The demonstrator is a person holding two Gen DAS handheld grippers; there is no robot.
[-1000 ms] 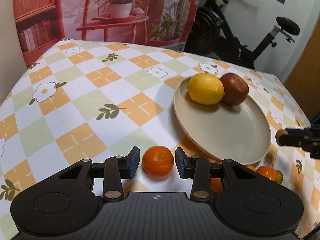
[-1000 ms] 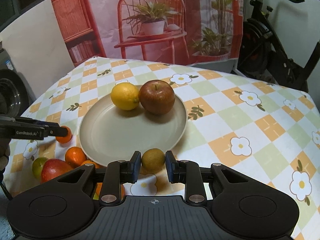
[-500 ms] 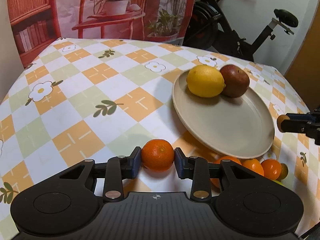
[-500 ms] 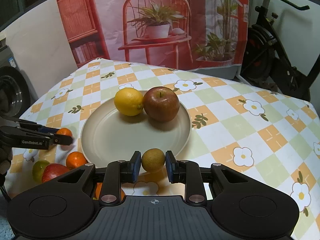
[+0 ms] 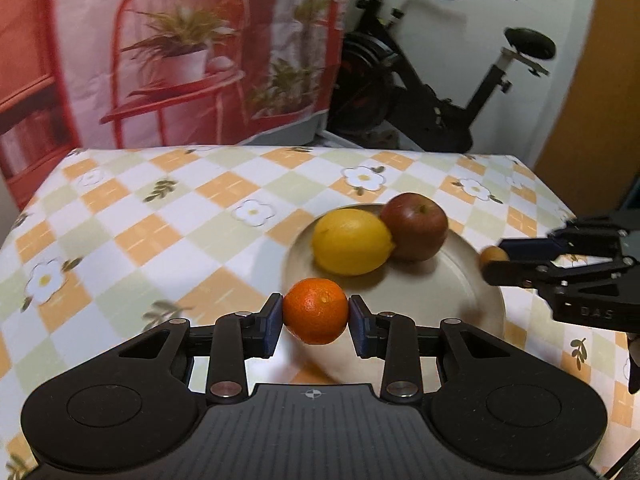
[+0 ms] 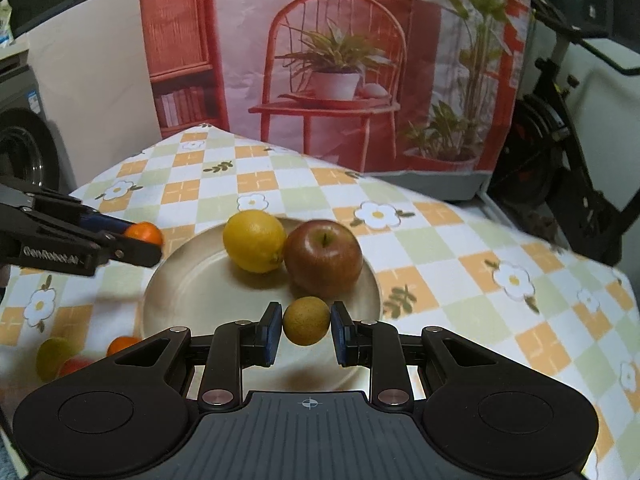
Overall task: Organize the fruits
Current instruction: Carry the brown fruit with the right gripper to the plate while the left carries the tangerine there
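My left gripper (image 5: 315,322) is shut on an orange tangerine (image 5: 315,310) and holds it in the air above the near-left rim of the beige plate (image 5: 476,292). My right gripper (image 6: 306,328) is shut on a small brownish-green fruit (image 6: 306,320) and holds it above the plate's (image 6: 180,280) near side. A yellow lemon (image 5: 352,241) and a red apple (image 5: 416,226) lie side by side on the plate; they also show in the right wrist view, lemon (image 6: 254,246) and apple (image 6: 324,256). Each gripper shows in the other's view, the right one (image 5: 494,262) and the left one (image 6: 144,240).
A green fruit (image 6: 52,356), a red fruit (image 6: 74,366) and an orange one (image 6: 122,344) lie on the checked tablecloth (image 6: 460,280) left of the plate. An exercise bike (image 5: 432,92) and a printed backdrop (image 6: 320,60) stand behind the table.
Both grippers have risen with their fruit and moved over the plate. The left gripper closed on the tangerine and lifted it off the cloth.
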